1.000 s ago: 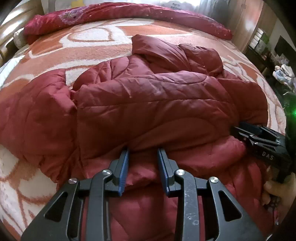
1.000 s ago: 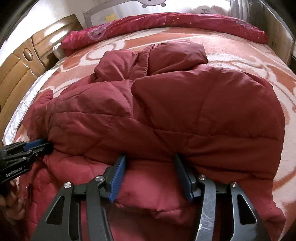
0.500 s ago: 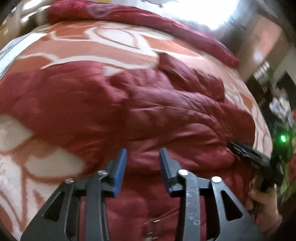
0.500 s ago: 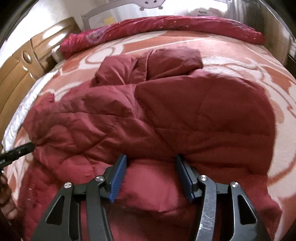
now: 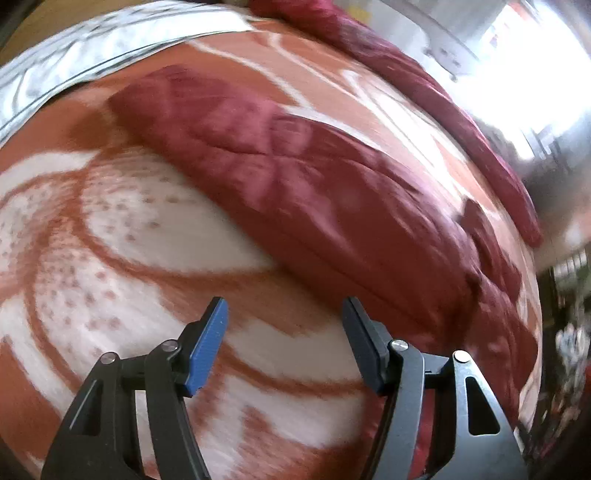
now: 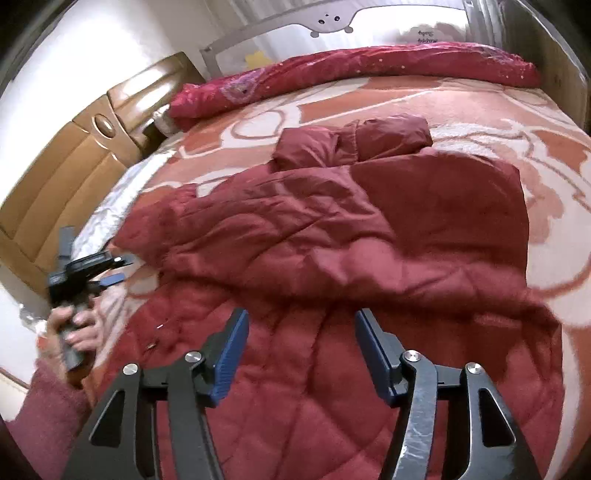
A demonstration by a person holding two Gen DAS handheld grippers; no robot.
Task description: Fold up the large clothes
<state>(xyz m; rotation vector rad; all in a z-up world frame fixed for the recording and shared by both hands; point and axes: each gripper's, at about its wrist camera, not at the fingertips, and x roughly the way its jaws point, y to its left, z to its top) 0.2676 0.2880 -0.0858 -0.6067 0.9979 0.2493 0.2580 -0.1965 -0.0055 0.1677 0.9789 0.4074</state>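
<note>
A large dark red quilted coat (image 6: pixel 351 236) lies spread on the bed, partly folded, its hood at the far end. In the blurred left wrist view a sleeve of the coat (image 5: pixel 295 177) stretches out across the blanket. My left gripper (image 5: pixel 284 314) is open and empty over the bare blanket beside that sleeve; it also shows in the right wrist view (image 6: pixel 110 273), held in a hand at the coat's left edge. My right gripper (image 6: pixel 301 325) is open and empty just above the coat's near part.
The bed has an orange and white patterned blanket (image 6: pixel 480 107). A rolled red quilt (image 6: pixel 332 70) lies along the far edge. A wooden headboard (image 6: pixel 74 158) stands on the left. A white bed rail (image 6: pixel 332 18) is behind.
Both grippers have let go of the coat and opened wide. My left gripper has swung left, off the coat and over the blanket. My right gripper has pulled back a little.
</note>
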